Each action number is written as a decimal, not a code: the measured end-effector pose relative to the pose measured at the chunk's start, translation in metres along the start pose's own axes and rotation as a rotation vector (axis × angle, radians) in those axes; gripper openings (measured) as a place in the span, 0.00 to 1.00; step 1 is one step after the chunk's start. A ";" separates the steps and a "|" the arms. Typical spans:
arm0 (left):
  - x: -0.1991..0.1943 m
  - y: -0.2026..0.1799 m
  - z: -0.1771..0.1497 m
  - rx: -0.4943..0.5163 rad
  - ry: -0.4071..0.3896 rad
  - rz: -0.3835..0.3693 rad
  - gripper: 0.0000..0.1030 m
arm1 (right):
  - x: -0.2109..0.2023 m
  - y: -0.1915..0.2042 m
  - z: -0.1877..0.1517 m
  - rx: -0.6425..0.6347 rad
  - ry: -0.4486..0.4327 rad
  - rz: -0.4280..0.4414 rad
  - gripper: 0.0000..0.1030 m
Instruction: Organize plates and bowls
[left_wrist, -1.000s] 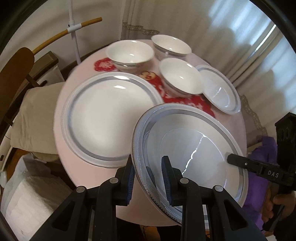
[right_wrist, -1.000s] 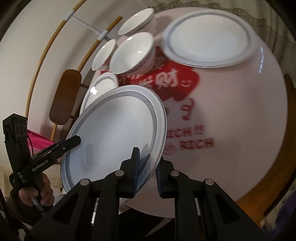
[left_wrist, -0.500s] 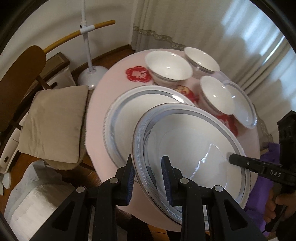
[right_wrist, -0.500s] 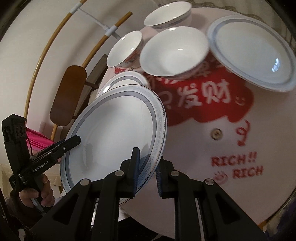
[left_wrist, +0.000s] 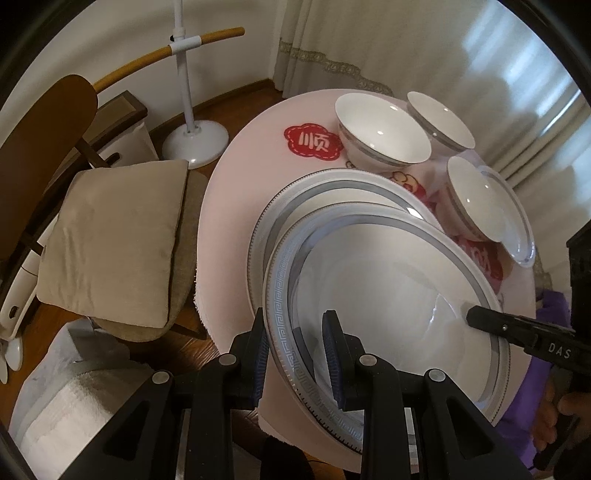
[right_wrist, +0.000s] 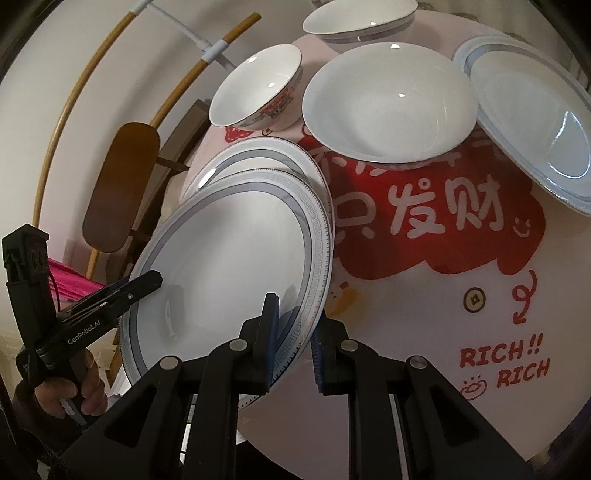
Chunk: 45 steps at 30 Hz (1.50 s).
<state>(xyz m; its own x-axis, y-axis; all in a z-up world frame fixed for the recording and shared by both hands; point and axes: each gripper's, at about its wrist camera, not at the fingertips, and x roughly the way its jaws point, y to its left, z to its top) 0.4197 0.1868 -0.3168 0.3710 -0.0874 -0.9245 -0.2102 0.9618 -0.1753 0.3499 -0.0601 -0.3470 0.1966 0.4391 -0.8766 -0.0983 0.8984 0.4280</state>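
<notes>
A large white plate (left_wrist: 388, 295) with a grey band and a key-pattern rim hangs tilted above the table. My left gripper (left_wrist: 297, 325) is shut on its near rim. My right gripper (right_wrist: 293, 314) is shut on the opposite rim of the same plate (right_wrist: 229, 266). Under it a second large banded plate (left_wrist: 332, 184) lies flat on the pink tablecloth (left_wrist: 229, 221), partly covered. Three white bowls (left_wrist: 384, 133) (left_wrist: 439, 122) (left_wrist: 476, 195) stand behind. A small plate (left_wrist: 517, 221) lies at the right edge.
A chair with a beige cushion (left_wrist: 110, 240) stands left of the round table, with a white floor stand (left_wrist: 192, 136) behind it. Curtains (left_wrist: 443, 55) hang at the back. A red print (right_wrist: 424, 221) covers the cloth's middle. A hand (right_wrist: 74, 391) grips the left tool.
Both grippers have carried the held plate sideways across the table. It now hangs over the second large plate instead of beside it. Both grips are unchanged.
</notes>
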 end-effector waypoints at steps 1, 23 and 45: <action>0.003 0.001 0.003 0.000 0.002 0.001 0.23 | 0.000 0.000 0.000 0.002 0.000 -0.006 0.16; 0.035 0.007 0.013 0.007 0.002 0.006 0.23 | 0.021 0.011 0.001 0.067 0.038 -0.133 0.23; 0.044 0.005 0.014 0.082 -0.081 0.073 0.23 | 0.030 0.000 -0.001 0.093 0.011 -0.092 0.25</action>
<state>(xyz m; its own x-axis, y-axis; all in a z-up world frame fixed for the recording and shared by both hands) 0.4475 0.1908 -0.3538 0.4301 0.0015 -0.9028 -0.1659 0.9831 -0.0774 0.3548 -0.0470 -0.3737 0.1902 0.3549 -0.9154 0.0110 0.9315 0.3635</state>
